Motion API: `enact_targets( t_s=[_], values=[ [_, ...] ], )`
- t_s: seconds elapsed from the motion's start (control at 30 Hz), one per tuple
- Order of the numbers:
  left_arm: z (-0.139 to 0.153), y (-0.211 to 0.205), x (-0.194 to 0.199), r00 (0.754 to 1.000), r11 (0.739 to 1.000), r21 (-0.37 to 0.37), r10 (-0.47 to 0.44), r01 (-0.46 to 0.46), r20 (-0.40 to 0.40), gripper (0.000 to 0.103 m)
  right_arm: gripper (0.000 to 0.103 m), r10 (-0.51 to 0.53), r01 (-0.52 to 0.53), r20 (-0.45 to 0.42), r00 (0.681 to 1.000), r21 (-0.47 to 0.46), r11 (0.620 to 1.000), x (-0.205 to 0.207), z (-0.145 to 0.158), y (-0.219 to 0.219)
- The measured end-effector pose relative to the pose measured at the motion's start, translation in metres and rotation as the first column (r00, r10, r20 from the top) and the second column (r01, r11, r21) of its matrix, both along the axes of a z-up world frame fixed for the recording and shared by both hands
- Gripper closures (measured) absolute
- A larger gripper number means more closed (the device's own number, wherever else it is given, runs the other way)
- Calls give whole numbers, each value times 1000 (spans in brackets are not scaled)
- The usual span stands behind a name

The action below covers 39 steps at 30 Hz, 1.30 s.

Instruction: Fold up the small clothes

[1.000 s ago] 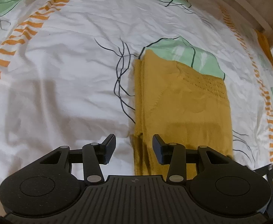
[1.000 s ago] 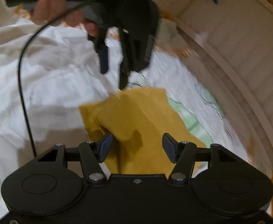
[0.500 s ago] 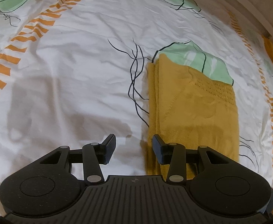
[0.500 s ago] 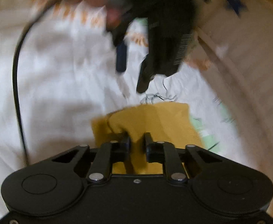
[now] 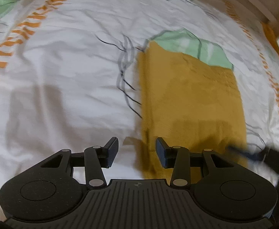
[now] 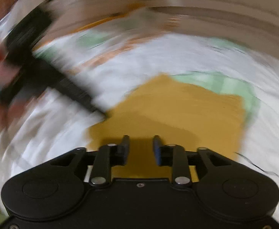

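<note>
Garment: a folded mustard-yellow cloth (image 5: 191,99) lies flat, centre-right of the left wrist frame, on a white patterned bedsheet (image 5: 63,76).
Left gripper (image 5: 137,149): jaws apart, empty, over the cloth's lower left edge.
Right gripper (image 6: 141,147): jaws apart, empty, above the cloth; view blurred.

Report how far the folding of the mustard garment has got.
Done: the mustard garment lies flat on the patterned bedsheet as a neat layered rectangle. In hand: nothing; the left gripper and right gripper both have their jaws apart, at its near edge. Left: perhaps one more fold, though the blur hides detail.
</note>
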<state>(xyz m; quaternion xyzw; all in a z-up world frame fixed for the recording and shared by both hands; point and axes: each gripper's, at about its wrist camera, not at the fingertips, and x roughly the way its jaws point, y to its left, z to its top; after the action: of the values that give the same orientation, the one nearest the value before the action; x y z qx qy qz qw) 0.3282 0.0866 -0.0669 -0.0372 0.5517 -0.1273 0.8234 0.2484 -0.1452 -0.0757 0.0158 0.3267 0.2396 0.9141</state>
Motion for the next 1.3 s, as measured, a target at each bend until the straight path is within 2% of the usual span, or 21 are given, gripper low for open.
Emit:
enact_targets(
  t_s=[0.13, 0.2, 0.3, 0.53, 0.57, 0.6, 0.67, 0.73, 0.8, 0.87, 0.97, 1.0, 1.2, 1.23, 1.3],
  values=[
    [-27, -12, -5, 996, 999, 21, -45, 47, -78, 61, 59, -215, 215, -29, 976, -20, 977, 33, -2, -41],
    [-27, -15, -10, 997, 997, 42, -69, 71, -47, 60, 53, -274, 272, -45, 961, -40, 962, 48, -3, -52],
    [-25, -13, -14, 995, 996, 26, -80, 81, -52, 61, 45, -313, 311, -49, 949, -37, 950, 67, -6, -56],
    [-29, -8, -15, 994, 996, -38, -83, 81, -72, 61, 45, -358, 365, -141, 923, 33, 930, 95, -19, -66],
    [-29, -8, -16, 994, 996, -43, -80, 77, -74, 61, 52, -359, 369, -154, 920, 40, 929, 98, -21, -66],
    [-29, -8, -16, 994, 996, -44, -83, 80, -73, 61, 72, -359, 369, -161, 919, 41, 928, 99, -23, -66],
    [-30, -9, -19, 993, 995, -42, -96, 93, -72, 61, 72, -366, 371, -151, 918, 6, 929, 103, -23, -64],
    [-30, -10, -22, 992, 994, -37, -108, 105, -71, 61, 72, -394, 396, -168, 904, -19, 918, 111, -26, -68],
    [-30, -11, -22, 991, 993, -34, -113, 111, -71, 61, 66, -387, 394, -194, 901, -2, 919, 115, -25, -72],
    [-30, -10, -21, 991, 993, -36, -115, 113, -73, 61, 60, -386, 394, -174, 906, 12, 919, 113, -18, -74],
    [-30, -9, -22, 990, 992, -38, -121, 118, -73, 61, 38, -395, 414, -181, 901, 86, 906, 107, -14, -84],
    [-30, -9, -22, 990, 992, -37, -123, 121, -71, 61, 36, -394, 420, -197, 898, 116, 900, 106, -15, -89],
    [-32, -9, -26, 988, 990, -50, -134, 130, -75, 61, 36, -366, 453, -337, 867, 230, 861, 102, -38, -117],
    [-32, -9, -26, 988, 990, -50, -138, 135, -73, 61, 36, -378, 467, -341, 861, 236, 852, 99, -39, -120],
    [-30, -8, -24, 987, 989, -54, -140, 136, -77, 61, 36, -418, 486, -287, 862, 230, 843, 91, -32, -118]
  ],
)
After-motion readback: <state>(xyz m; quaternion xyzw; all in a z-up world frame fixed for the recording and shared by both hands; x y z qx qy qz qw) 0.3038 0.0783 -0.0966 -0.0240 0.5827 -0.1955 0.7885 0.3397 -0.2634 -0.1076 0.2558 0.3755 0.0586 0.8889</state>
